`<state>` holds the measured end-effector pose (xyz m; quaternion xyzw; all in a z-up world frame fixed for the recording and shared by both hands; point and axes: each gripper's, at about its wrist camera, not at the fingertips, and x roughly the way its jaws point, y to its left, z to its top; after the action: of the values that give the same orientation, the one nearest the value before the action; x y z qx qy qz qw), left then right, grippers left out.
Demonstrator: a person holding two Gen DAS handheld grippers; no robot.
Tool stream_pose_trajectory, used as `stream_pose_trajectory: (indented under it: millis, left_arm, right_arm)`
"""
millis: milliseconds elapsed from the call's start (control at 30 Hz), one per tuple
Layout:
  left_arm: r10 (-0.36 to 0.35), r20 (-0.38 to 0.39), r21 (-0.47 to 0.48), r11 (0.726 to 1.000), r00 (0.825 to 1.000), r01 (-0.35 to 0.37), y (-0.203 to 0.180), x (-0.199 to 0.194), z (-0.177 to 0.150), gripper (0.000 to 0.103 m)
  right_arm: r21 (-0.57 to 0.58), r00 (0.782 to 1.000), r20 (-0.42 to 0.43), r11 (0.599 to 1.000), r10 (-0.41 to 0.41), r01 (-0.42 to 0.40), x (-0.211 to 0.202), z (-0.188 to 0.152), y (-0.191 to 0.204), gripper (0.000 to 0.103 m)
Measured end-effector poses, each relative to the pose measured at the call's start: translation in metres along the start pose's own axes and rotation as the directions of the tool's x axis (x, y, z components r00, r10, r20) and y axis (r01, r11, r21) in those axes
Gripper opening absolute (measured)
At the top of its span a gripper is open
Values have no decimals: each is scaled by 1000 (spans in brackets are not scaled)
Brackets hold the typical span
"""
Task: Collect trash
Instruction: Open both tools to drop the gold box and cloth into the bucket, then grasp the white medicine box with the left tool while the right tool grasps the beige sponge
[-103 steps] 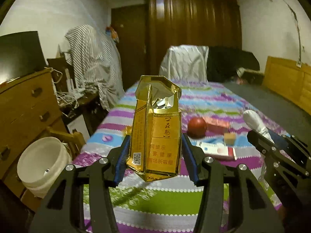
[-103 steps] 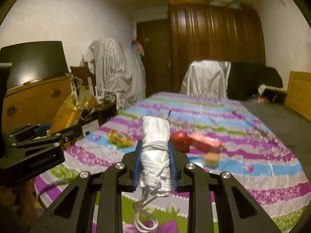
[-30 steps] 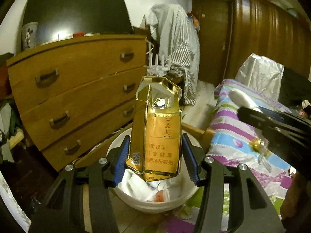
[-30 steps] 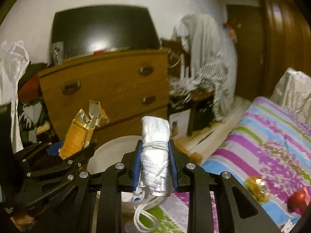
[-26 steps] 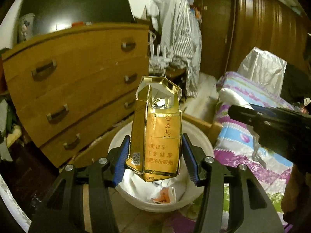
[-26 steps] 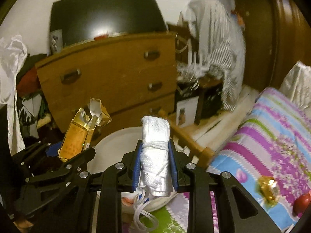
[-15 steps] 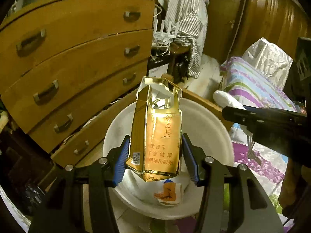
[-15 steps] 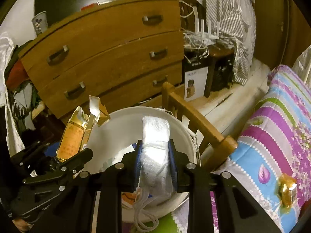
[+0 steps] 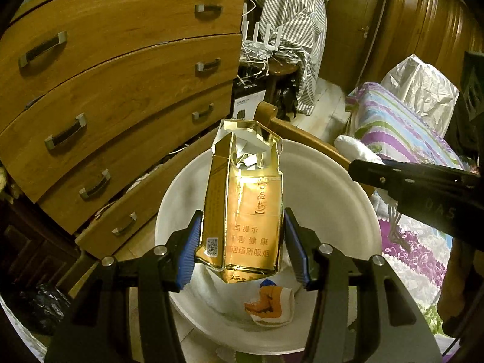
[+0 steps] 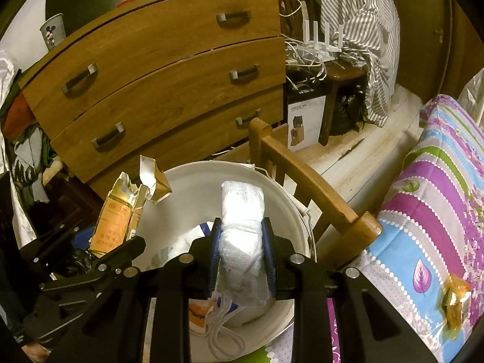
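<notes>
My left gripper [image 9: 242, 249] is shut on a torn gold cigarette pack [image 9: 245, 211], held upright over a white bucket [image 9: 338, 187]. The bucket holds white paper and an orange-printed wrapper [image 9: 269, 304]. In the right wrist view my right gripper [image 10: 242, 257] is shut on a white rolled bundle tied with cord [image 10: 242, 227], also above the white bucket [image 10: 193, 178]. The gold pack [image 10: 116, 214] and left gripper appear at the left there. In the left wrist view the right gripper comes in from the right, the bundle's white tip [image 9: 355, 148] over the rim.
A wooden chest of drawers [image 9: 115, 69] stands close behind the bucket. A wooden chair rail [image 10: 311, 187] runs along the bucket's right side. The striped bedspread [image 10: 435, 205] lies to the right with a gold sweet wrapper [image 10: 453, 301] on it. A small table with cables [image 10: 329, 63] stands behind.
Both grippers have swung away from the bed and come down over the white bucket, tilting further downward. Each still holds its item; the bucket now fills the lower middle of both views.
</notes>
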<state>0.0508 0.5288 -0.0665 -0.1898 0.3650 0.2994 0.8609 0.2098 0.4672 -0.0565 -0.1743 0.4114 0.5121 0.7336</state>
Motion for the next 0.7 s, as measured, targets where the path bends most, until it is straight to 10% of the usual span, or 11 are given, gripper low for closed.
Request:
stream_pose_trajectory:
  millis: [133,233,700]
  left_arm:
    - [5,-2,5,1000,1000,-5,-1,1,1,51]
    - [25,-4,10,1000,1000,-25,-1,3,2,54]
    - [19,23,6,1000,1000,-19,-8,-16,-3,64]
  right_arm:
    - [1,1000,1,1000,4,-4,0,-1,-1,28]
    - [7,1000,15,1000,-1,1,-2,0,-2,52]
    - [77,990,136,996,31,-42,-65,-29,-29,52]
